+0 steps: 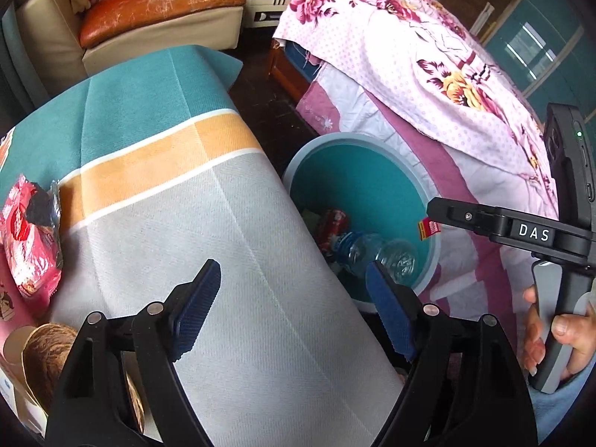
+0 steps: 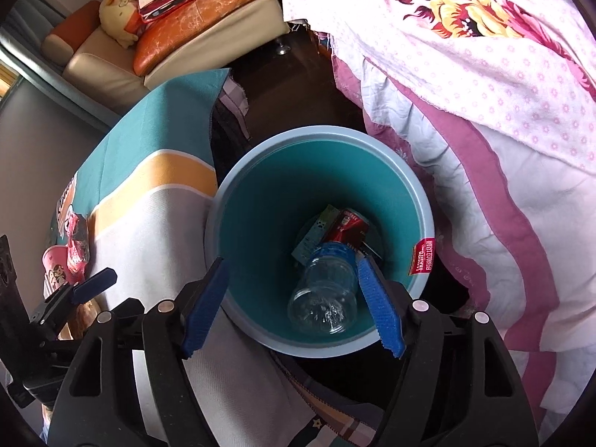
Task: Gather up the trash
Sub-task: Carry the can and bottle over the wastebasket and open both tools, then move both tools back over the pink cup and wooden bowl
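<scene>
The right hand-held gripper (image 2: 294,294) hangs wide and empty over the teal bin (image 2: 260,201), a clear plastic bottle (image 2: 324,294) and red can (image 2: 348,227) inside. The left hand-held gripper (image 1: 294,298), also wide, hovers above the counter (image 1: 178,193); a pink wrapper (image 1: 29,234) lies at nine o'clock.

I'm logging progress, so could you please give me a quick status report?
Both grippers, left and right, open and empty. Clear bottle and red can in bin. Pink wrapper left on table. Nothing blocking.
</scene>
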Motion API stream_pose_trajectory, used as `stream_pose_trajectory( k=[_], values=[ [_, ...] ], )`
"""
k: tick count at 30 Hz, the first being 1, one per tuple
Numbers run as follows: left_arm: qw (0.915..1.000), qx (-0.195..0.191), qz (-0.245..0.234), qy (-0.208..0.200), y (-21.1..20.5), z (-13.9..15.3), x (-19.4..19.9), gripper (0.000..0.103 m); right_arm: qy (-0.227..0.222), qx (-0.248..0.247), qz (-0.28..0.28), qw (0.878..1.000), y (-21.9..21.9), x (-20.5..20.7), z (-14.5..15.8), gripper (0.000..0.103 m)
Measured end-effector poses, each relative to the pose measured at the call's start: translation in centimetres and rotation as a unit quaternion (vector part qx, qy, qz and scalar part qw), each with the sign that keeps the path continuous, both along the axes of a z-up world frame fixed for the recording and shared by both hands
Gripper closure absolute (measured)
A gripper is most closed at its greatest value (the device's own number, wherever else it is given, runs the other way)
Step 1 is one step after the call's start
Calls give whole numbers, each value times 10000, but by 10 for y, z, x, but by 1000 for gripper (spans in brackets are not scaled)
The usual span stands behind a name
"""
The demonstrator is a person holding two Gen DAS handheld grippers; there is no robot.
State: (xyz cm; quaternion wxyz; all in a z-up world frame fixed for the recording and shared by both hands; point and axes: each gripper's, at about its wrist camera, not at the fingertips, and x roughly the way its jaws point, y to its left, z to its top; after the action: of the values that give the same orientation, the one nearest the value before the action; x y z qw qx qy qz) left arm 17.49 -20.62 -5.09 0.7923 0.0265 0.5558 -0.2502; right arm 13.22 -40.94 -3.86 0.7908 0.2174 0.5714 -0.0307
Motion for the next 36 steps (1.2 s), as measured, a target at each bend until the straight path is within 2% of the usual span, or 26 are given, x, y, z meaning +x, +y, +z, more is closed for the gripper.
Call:
stream_pose_trajectory(
  k=[10, 23, 28, 31, 36],
  values=[
    [9991, -29, 423, -93, 59, 18, -19, 22, -139, -110, 290, 9994, 44, -14, 29, 30],
    [9929, -184, 1162, -200, 159, 34, -42, 22, -212, -209, 1032, 9942, 139, -16, 53, 30],
    [9879, -286, 1505, -250, 201, 37, -47, 21, -179, -251, 1297, 9911, 177, -12, 56, 30],
    [9828, -407, 1782, -273, 228, 38, -48, 11, -152, -240, 1451, 9890, 198, -10, 53, 30],
    [9760, -559, 2095, -224, 263, 37, -45, 11, 64, -151, 1695, 9854, 235, -11, 29, 30]
  ],
)
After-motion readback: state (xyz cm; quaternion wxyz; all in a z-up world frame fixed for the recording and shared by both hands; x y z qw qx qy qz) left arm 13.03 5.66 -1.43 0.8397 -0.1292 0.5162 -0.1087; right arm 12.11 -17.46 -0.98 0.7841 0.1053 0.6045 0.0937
